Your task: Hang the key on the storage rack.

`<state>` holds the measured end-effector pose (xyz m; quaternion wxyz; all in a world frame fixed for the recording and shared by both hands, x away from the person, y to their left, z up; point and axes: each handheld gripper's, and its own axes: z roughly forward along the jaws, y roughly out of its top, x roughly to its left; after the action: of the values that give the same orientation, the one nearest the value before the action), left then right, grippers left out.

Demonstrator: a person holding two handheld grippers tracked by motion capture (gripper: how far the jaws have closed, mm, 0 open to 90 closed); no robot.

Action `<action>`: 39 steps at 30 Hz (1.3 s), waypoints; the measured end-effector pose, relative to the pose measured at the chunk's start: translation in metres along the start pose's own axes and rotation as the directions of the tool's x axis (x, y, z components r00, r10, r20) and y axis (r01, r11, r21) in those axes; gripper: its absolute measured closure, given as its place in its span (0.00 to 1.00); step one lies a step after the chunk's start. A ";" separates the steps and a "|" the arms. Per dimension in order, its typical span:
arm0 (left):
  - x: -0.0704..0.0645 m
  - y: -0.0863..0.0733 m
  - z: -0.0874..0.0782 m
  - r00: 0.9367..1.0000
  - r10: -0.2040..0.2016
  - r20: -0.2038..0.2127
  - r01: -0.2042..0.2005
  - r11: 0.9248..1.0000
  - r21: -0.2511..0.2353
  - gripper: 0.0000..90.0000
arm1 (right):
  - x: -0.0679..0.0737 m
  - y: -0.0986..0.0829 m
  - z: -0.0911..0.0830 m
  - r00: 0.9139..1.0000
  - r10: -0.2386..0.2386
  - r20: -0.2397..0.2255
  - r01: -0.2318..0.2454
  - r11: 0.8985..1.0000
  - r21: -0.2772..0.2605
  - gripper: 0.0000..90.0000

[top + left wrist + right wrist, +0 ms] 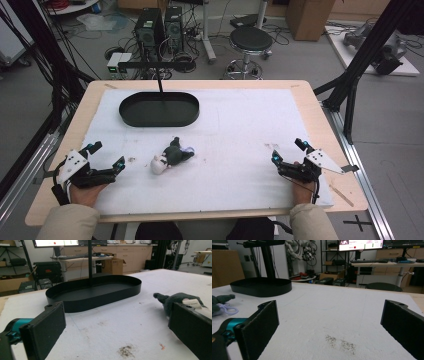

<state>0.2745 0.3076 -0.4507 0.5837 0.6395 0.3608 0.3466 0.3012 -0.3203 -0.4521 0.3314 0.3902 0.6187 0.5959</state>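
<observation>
Two grippers rested low over the white mat point(240, 125) that covered the wooden table point(320, 107), each held in a person's hand at the near edge. The left gripper point(106, 156) sat at the near left corner with its jaws spread wide, nothing between them; in the left gripper view the two black pads framed bare mat and a small dark smudge point(126, 351) just ahead of them. The right gripper point(287, 151) sat at the near right with its jaws likewise spread and empty; in the right gripper view a scatter of dark specks point(340, 342) lay on the mat between and just ahead of its pads.

A small plush toy point(171, 156), dark grey with a white end and a pale lilac ring, lay on its side on the mat between the two grippers, nearer the left one and apart from both. From the left gripper it lay ahead and to the right, partly hidden behind that gripper's right jaw point(178, 300). From the right gripper it lay well off to the left, at the edge of that view point(220, 305).

A black oval tray point(159, 109) stood beyond the toy, well ahead of the left gripper and far ahead and left of the right one. A thin black post point(160, 82) rose at the tray's far side.
</observation>
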 end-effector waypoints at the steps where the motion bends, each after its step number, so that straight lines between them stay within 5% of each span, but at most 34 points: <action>1: 0.000 0.000 0.000 1.000 0.000 0.000 0.000 1.000 0.000 0.02 | 0.000 0.000 0.000 1.000 0.001 -0.001 -0.001 1.000 0.000 0.01; 19: 0.002 0.001 -0.002 1.000 -0.017 0.004 0.017 1.000 -0.009 0.02 | 0.000 0.000 -0.001 1.000 -0.003 -0.001 0.003 1.000 -0.008 0.01; 27: -0.007 0.046 -0.005 0.997 0.053 0.051 -0.054 0.998 0.016 0.02 | 0.001 0.000 0.000 1.000 -0.003 0.000 0.003 1.000 -0.005 0.01; 35: -0.020 0.082 0.012 0.987 0.121 0.103 -0.131 0.987 0.092 0.02 | 0.000 0.000 -0.001 1.000 -0.007 -0.002 0.007 1.000 -0.008 0.01; 39: -0.032 0.099 0.025 0.973 0.178 0.149 -0.203 0.964 0.173 0.02 | 0.000 0.000 -0.001 1.000 -0.007 -0.003 0.007 1.000 -0.008 0.01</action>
<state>0.2853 0.2619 -0.3545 0.5077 0.7447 0.2891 0.3227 0.3000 -0.3205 -0.4523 0.3342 0.3858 0.6181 0.5978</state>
